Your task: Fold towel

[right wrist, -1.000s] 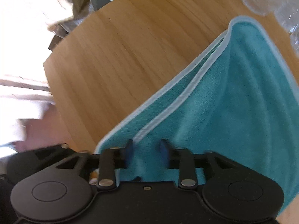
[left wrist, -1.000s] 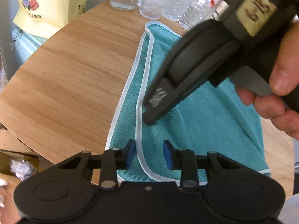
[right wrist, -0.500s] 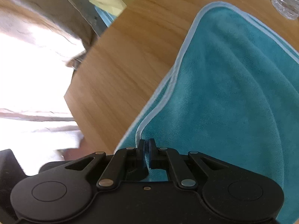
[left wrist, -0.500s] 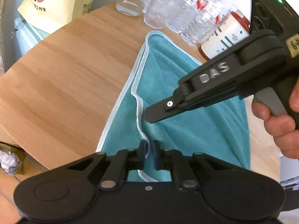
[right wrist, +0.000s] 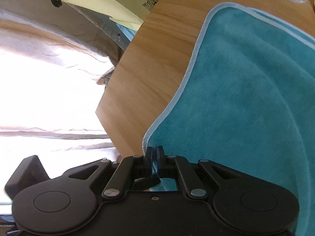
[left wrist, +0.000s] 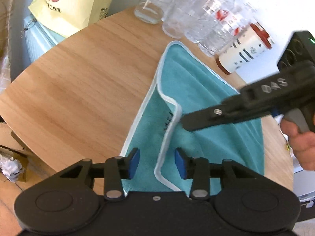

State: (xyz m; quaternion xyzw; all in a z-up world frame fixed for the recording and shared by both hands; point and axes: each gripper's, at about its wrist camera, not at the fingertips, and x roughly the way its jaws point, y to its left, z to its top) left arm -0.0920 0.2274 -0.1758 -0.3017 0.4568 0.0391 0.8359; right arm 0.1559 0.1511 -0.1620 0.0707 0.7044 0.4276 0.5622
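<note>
A teal towel [left wrist: 189, 90] with a pale blue hem lies folded on the round wooden table [left wrist: 78, 90]. Its top layer's hem runs between the blue pads of my left gripper [left wrist: 157, 162], which is open just above the towel's near end. My right gripper [right wrist: 155, 157] is shut on the towel's hemmed edge [right wrist: 246, 98] and lifts the top layer. In the left wrist view the right gripper [left wrist: 186, 123] reaches in from the right, its tip at the raised hem.
Several clear plastic bottles [left wrist: 212, 27], a glass jar [left wrist: 151, 5] and a paper cup with a red lid [left wrist: 244, 49] stand along the table's far edge. A yellow paper bag [left wrist: 69, 2] hangs beyond the table. Cardboard boxes [left wrist: 7, 141] sit on the floor at left.
My left gripper has opened and let go of the towel's hem. My right gripper stays shut on the edge and has pulled the top layer back toward the right.
</note>
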